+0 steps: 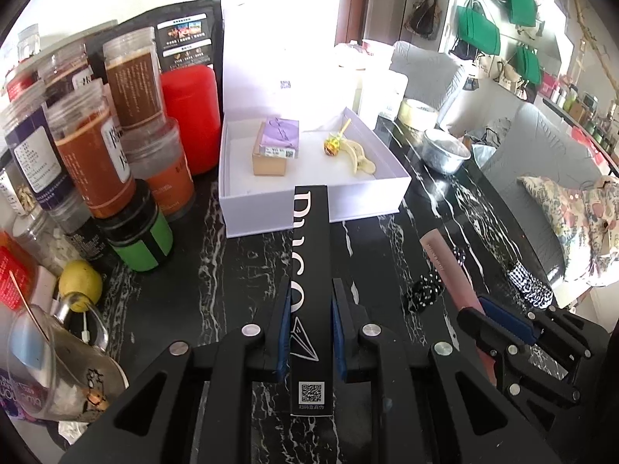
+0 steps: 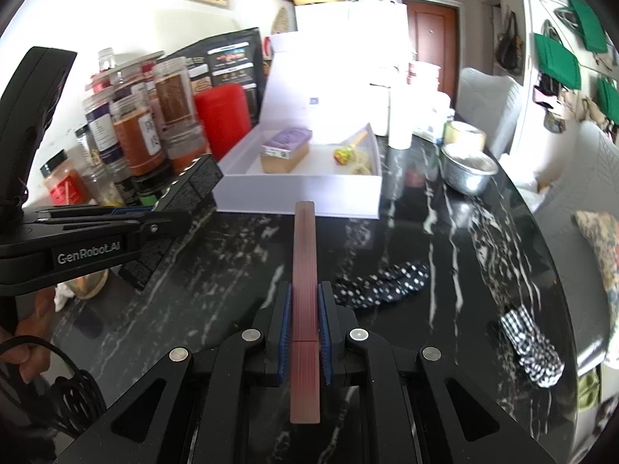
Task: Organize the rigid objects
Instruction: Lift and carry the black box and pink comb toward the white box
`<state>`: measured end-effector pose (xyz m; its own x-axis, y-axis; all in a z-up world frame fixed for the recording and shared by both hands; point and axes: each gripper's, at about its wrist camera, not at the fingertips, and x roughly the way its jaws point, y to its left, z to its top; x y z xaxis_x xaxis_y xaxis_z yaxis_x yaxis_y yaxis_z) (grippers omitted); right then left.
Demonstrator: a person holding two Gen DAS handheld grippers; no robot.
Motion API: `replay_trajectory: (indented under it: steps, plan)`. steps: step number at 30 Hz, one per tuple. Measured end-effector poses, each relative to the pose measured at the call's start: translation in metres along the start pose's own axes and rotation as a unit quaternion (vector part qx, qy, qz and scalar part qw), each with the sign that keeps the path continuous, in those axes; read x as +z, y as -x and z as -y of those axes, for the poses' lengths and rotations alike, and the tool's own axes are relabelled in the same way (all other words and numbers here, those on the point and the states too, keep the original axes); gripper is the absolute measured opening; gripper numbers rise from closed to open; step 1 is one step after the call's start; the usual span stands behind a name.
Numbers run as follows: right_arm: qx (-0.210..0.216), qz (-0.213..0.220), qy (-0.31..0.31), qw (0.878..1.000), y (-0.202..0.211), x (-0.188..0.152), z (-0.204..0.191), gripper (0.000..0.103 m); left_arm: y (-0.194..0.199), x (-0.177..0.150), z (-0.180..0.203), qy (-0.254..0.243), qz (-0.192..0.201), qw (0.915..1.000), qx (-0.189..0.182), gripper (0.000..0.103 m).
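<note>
Left gripper (image 1: 309, 332): clamped on long black box (image 1: 310, 270), held lengthwise, far end pointing ahead at white tray box (image 1: 309, 208). Right gripper (image 2: 303, 328): clamped on slim pink box (image 2: 305, 270), likewise aimed forward at the tray. Both grasped near the rear, probably for end-first insertion beside purple carton (image 1: 280, 137). Polka-dot cloth (image 2: 383, 282) on table (image 2: 232, 255), right of the pink box.
</note>
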<state>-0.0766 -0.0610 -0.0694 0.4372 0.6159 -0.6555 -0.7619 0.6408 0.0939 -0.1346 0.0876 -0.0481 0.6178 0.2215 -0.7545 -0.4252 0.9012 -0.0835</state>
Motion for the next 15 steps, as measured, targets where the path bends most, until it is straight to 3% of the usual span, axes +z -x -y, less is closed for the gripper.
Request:
replay_trajectory:
  steps: [15]
  plan:
    - [0.01,0.011,0.014,1.0,-0.014,0.038,-0.005,0.013,-0.014,0.043,-0.004,-0.004,0.013,0.9998,-0.015,0.018]
